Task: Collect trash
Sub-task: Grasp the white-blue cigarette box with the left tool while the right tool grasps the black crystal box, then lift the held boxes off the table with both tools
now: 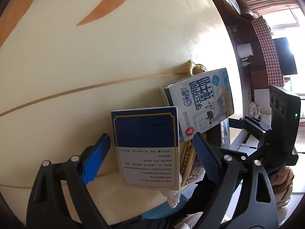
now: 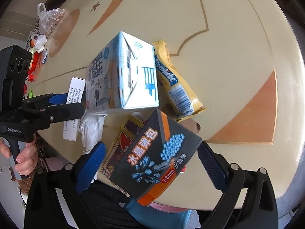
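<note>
While open, left tongs point(image 1: 150, 136) astride box point(image 1: 146, 152).

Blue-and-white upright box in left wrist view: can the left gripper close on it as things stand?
Probably yes. The left gripper is open, and the blue-and-white upright cardboard box already stands between its blue fingers. The light-blue milk carton sits behind, seemingly clear of the closing path.

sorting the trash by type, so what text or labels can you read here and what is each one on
"水晶弹包", "水晶弹" and "7-8mm": dark box with orange band, between the right tool's fingers.
"GenRobot.AI": body of the left tool, seen from the right wrist.
"...benliebe", only partly visible: yellow wrapper.
Large Chinese characters on the blue and white milk carton: upside down, not read reliably.
Small print on the white and navy box: too small.
</note>
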Tool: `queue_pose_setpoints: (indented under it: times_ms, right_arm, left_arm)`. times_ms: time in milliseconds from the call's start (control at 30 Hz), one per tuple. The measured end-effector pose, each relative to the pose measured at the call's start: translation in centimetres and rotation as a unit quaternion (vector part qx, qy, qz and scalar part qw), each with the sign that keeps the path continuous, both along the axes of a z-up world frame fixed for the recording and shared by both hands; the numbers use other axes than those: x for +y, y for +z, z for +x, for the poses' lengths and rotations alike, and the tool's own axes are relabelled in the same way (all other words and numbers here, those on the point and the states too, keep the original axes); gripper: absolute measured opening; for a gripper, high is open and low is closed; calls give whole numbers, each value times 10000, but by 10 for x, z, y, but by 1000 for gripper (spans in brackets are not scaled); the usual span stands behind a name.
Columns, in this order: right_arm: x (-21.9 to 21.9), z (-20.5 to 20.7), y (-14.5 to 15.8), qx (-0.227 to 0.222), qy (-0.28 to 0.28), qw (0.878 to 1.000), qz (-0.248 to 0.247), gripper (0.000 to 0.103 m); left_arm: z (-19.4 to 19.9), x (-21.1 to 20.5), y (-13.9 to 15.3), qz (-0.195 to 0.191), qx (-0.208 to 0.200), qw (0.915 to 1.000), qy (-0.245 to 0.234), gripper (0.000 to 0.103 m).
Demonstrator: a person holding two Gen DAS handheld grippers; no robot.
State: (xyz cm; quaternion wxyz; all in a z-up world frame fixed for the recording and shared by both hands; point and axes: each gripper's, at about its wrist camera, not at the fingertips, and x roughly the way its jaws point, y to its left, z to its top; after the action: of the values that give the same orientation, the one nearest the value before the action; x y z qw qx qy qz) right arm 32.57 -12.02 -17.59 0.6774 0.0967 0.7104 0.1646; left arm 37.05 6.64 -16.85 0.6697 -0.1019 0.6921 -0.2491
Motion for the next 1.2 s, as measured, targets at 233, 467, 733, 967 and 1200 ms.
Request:
queue_pose_setpoints:
  times_ms: [233,467,733,967,1200]
  right_arm:
    - [4,3,-3,25,15,10000,6,84]
    - [14,3,-4,-28,96,9999,-73,56]
    - [11,1,6,-295,83,9994,-131,54]
    - [3,-4,23,-481,22,9987,-147,53]
    - [1,-14,41,-645,29,9979,-108,53]
  left_arm:
    - [-2,15,2,3,3,10000,44,76]
    - [-3,17,3,-57,20,9999,83,63]
    - [-6,22,11,68,-130,9997,186,62]
    - [-11,36,28,64,-292,9990,322,62]
    - [-19,43,42,123,-350,9985,399,62]
